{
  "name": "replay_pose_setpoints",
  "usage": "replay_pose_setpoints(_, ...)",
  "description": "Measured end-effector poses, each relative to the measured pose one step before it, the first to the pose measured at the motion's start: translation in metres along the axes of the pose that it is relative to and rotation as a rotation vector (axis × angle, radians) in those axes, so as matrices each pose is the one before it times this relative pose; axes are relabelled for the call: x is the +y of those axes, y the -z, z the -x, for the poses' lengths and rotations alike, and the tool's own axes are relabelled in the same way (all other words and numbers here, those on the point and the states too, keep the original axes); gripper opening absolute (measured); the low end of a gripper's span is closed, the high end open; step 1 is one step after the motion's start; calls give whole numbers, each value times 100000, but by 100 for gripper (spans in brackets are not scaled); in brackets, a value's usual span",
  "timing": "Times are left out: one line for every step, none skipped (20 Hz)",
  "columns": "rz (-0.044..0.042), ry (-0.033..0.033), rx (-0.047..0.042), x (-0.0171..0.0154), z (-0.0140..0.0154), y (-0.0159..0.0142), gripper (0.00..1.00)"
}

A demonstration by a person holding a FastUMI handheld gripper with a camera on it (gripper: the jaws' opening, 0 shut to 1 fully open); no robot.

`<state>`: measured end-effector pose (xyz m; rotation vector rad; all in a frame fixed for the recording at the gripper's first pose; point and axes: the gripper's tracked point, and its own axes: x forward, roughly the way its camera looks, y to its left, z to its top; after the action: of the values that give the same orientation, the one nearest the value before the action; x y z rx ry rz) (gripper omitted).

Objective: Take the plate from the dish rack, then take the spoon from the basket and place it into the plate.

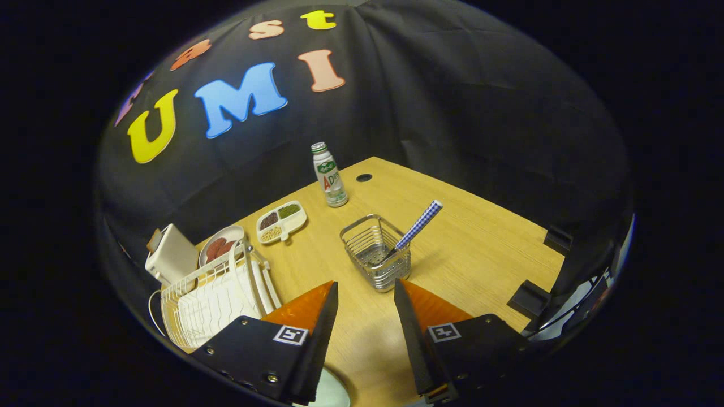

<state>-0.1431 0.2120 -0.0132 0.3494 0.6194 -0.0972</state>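
The claw [366, 291] stands open and empty above the pale wooden counter [481, 249], fingers spread well apart and holding nothing.

Task items: a pale round plate [331, 393] shows as a sliver at the base of the view, between and beneath the fingers, lying on the counter and apart from the white wire dish rack [212, 299]. Judged from this, the plate step looks done. The spoon with the blue-and-white checked handle [417, 226] leans in the small silver wire basket [376, 254], just ahead of the fingers, handle tilted up and away toward the right finger's side; its bowl end sits down among the wires.

Risks:
- The handle is thin and slanted. A closure not squared to it could let it slip or pivot.
- The basket is light, and the spoon may catch on a wire, so a lift could drag or tip the basket.
- A straight descent could strike the basket rim with a fingertip.

Pose: the claw is held high and pitched downward toward the counter, with the basket slightly right of the centreline. A forward, lowering approach appears to be required.
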Motion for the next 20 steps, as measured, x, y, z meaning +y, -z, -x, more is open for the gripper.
replay_pose_setpoints(-2819, 2095, -978, -606, -788, -843, 62)
replay_pose_setpoints(-2625, 1798, -654, -567, -705, -808, 62)
replay_pose_setpoints(-2636, 1653, -305, -542, -798, -709, 62)
replay_pose_setpoints(-2439, 1428, -11, -353, -930, -181, 62)
replay_pose_setpoints(-2265, 1452, -71, -440, -863, -463, 62)
replay_pose_setpoints(-2181, 1386, -71, -321, -837, -269, 62)
replay_pose_setpoints(-2187, 867, 46, -252, -581, -315, 62)
replay_pose_setpoints(-2111, 636, 93, -149, -626, -323, 62)
replay_pose_setpoints(-2029, 433, 329, -135, -639, -197, 62)
replay_pose_setpoints(-1804, 342, 506, -36, -633, -138, 62)
replay_pose_setpoints(-1525, 107, 699, -89, -475, 26, 62)
replay_pose_setpoints(-708, 1349, 477, -281, -389, -113, 62)
replay_pose_setpoints(-410, -709, 430, 265, -783, 311, 61)
replay_pose_setpoints(956, 2228, 1481, -282, -278, 178, 34)
replay_pose_setpoints(44, -488, 423, 108, -115, 100, 30)
replay_pose_setpoints(-360, -412, -283, -127, -212, -410, 25)
replay_pose_setpoints(-387, -2165, -519, 664, -368, -54, 25)
replay_pose_setpoints(-275, -3868, -550, 1016, 584, -156, 19)
replay_pose_setpoints(762, -2195, -504, 826, -363, 41, 15)
replay_pose_setpoints(3147, 985, 104, 13, 172, -32, 11)
